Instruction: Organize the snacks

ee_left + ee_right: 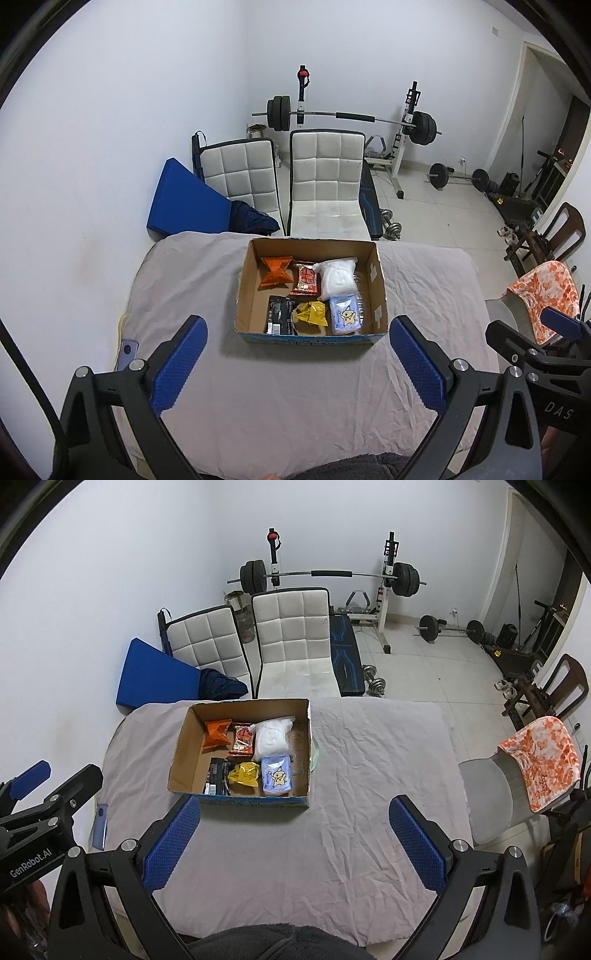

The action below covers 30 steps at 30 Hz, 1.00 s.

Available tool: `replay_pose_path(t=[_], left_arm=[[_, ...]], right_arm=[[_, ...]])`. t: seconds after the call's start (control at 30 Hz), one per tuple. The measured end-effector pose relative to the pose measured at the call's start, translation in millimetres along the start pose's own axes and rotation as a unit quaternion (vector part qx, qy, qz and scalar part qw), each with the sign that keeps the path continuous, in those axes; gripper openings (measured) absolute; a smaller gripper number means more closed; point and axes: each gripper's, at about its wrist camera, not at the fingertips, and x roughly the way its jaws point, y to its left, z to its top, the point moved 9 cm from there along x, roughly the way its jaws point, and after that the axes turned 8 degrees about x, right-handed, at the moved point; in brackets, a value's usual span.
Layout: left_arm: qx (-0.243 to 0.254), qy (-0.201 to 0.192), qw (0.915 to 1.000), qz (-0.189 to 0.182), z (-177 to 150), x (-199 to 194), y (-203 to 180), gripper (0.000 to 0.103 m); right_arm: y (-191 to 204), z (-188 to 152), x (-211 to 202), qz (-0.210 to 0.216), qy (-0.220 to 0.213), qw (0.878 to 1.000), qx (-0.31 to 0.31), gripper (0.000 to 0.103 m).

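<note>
An open cardboard box [376, 273] [181, 746] sits on the cloth-covered table [280, 398] [369, 760]. Inside it lie an orange packet [276, 271] [217, 734], a red packet [306, 278] [243, 740], a white bag [337, 277] [273, 736], a black packet [280, 315] [218, 776], a yellow packet [312, 314] [244, 774] and a pale blue pouch [345, 315] [276, 776]. My left gripper [297, 354] hangs open just short of the box's near wall, holding nothing. My right gripper [293, 836] is open and empty, nearer the table's front and to the box's right.
Two white padded chairs [325, 177] [291, 642] stand behind the table, with a blue cushion [181, 199] at the left. A weight bench and barbell [354, 118] fill the back. A grey chair with an orange towel [539, 760] stands at the right. A phone [99, 823] lies at the table's left edge.
</note>
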Motion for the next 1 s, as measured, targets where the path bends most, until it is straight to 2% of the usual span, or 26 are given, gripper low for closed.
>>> replay_pose_path(t=[1.0], left_arm=[[0.000, -0.004, 1.0000, -0.008, -2, -4, 2, 0.101]], right_arm=[[-6, 1, -17, -0.012, -0.020, 1.000, 0.008, 0.103]])
